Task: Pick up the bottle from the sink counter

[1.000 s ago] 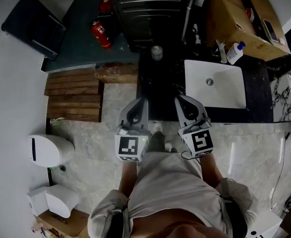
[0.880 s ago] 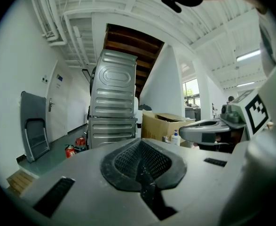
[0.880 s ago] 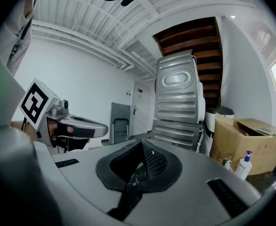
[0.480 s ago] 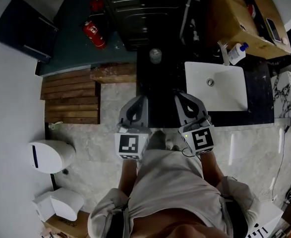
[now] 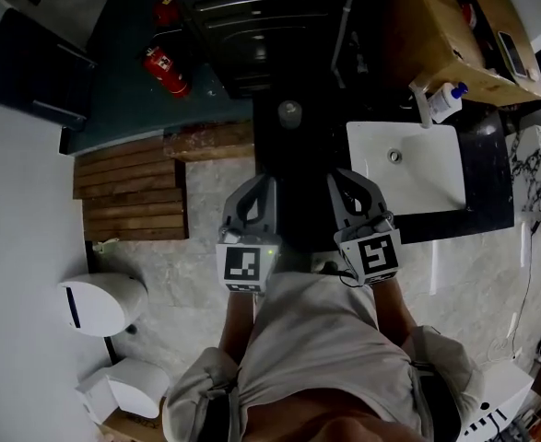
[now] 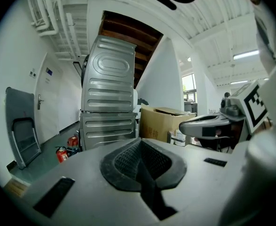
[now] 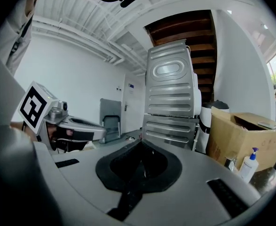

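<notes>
In the head view the sink basin [image 5: 408, 180] sits in the tabletop [image 5: 293, 191]. The bottle [image 5: 446, 101] stands at the basin's 1 o'clock, just beside the cardboard box [image 5: 441, 26] behind it, and a jar [image 5: 289, 113] stands at the basin's 10 o'clock. A wooden pallet [image 5: 132, 187] lies on the floor [image 5: 178, 256] at the tabletop's 9 o'clock with a fire extinguisher [image 5: 164, 70] at its 12 o'clock, while the left hand-held gripper [image 5: 261, 182] and right hand-held gripper [image 5: 340, 177] sit side by side at the tabletop's 6 o'clock edge.

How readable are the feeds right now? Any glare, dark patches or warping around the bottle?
Head view: the black counter reads very dark, the white sink is bright, and the bottle is small but sharp. Right gripper view: strong fisheye bending with black corners, and the bottle sits near the warped right edge. Left gripper view: same warping, plus a bright ceiling light strip.
</notes>
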`<state>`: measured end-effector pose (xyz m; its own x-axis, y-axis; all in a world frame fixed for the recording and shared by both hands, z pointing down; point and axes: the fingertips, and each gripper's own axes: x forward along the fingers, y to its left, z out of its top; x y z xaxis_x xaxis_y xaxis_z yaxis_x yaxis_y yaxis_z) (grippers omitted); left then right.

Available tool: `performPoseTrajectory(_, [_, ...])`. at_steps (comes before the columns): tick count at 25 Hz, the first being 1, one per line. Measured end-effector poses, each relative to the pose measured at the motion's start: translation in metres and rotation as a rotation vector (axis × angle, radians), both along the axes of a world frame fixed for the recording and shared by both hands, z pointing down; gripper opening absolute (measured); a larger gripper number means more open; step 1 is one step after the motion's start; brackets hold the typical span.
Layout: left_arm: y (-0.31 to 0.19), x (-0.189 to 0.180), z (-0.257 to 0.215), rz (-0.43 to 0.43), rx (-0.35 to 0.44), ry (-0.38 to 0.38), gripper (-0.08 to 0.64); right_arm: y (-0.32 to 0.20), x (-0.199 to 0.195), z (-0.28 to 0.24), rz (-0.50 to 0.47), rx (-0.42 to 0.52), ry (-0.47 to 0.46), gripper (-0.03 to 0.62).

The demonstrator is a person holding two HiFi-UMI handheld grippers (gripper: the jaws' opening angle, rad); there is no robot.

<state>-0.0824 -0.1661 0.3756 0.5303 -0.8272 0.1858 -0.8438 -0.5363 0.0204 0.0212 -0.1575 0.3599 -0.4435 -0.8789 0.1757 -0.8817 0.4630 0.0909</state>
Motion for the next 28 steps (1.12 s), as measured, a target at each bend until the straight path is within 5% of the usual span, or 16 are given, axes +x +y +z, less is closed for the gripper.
performPoseTrajectory(28, [-0.083, 0.021, 0.081, 0.093, -0.079, -0.079, 0.002, -0.067, 0.012, 0.066, 0.047, -0.097, -0.002, -0.008])
